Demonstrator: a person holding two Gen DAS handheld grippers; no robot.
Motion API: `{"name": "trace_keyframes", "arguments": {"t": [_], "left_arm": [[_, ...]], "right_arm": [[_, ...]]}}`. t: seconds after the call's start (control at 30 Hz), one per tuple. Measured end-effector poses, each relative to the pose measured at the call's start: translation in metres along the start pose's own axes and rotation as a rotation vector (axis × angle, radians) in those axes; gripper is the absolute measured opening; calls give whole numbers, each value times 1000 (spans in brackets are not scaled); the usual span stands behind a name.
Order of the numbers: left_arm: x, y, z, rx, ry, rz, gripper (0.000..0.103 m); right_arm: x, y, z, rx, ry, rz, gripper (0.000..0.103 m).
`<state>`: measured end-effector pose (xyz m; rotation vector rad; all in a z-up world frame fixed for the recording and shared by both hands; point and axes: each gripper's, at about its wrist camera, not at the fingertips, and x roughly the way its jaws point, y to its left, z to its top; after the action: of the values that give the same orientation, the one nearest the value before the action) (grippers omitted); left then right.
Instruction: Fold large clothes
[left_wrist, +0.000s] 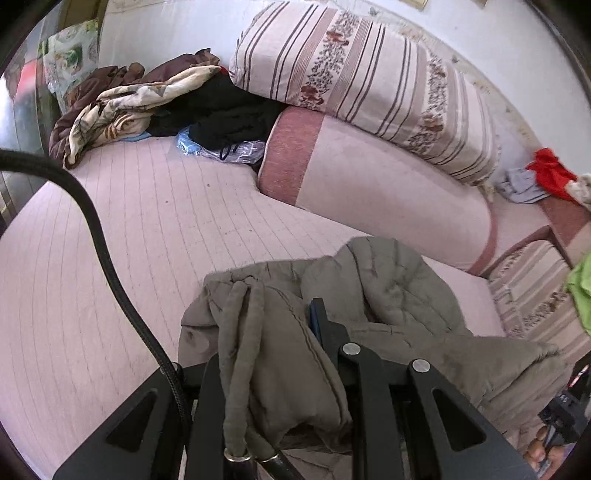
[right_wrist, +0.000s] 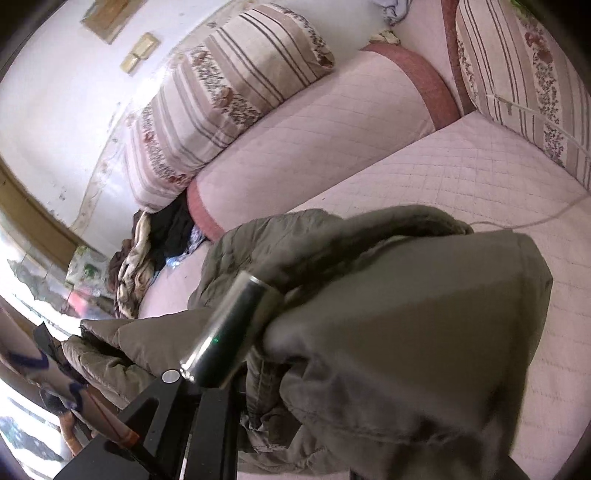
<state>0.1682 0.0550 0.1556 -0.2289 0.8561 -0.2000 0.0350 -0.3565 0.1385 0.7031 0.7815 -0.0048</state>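
Note:
An olive-grey padded jacket (left_wrist: 388, 295) hangs bunched over my left gripper (left_wrist: 291, 314), which is shut on its fabric. Only one black fingertip (left_wrist: 318, 308) shows; the cloth covers the other. Two drawstring cords with metal ends (left_wrist: 236, 456) dangle beside the gripper's frame. In the right wrist view the same jacket (right_wrist: 406, 332) drapes over my right gripper (right_wrist: 291, 332) and hides its fingers; the cloth is gathered at its mouth and held up off the pink quilted mattress (right_wrist: 480, 166). A shiny metal cord end (right_wrist: 229, 332) hangs close to the lens.
Pink bolsters (left_wrist: 369, 177) and striped floral cushions (left_wrist: 362, 74) line the back of the mattress (left_wrist: 129, 229). A heap of brown, cream and black clothes (left_wrist: 147, 103) lies at the far left; red (left_wrist: 550, 170) and green (left_wrist: 581, 291) cloths at the right. A black cable (left_wrist: 92, 229) crosses the left.

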Motion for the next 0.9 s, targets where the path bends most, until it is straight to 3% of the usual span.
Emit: {"name": "trace_keyframes", "arguments": {"t": [0.3, 0.47, 0.57, 0.7, 0.9], "left_arm": [[91, -15, 24, 42, 58, 148, 20], [119, -3, 26, -9, 89, 143, 23], [115, 8, 33, -64, 106, 59, 27], [85, 13, 44, -98, 82, -109, 37], [28, 4, 44, -74, 24, -262, 50]], "right_arm": [[92, -31, 49, 89, 77, -92, 19], [127, -31, 61, 77, 98, -146, 19], [139, -27, 64, 55, 105, -182, 19], [145, -31, 65, 64, 110, -198, 19], [148, -27, 68, 87, 122, -238, 19]]}}
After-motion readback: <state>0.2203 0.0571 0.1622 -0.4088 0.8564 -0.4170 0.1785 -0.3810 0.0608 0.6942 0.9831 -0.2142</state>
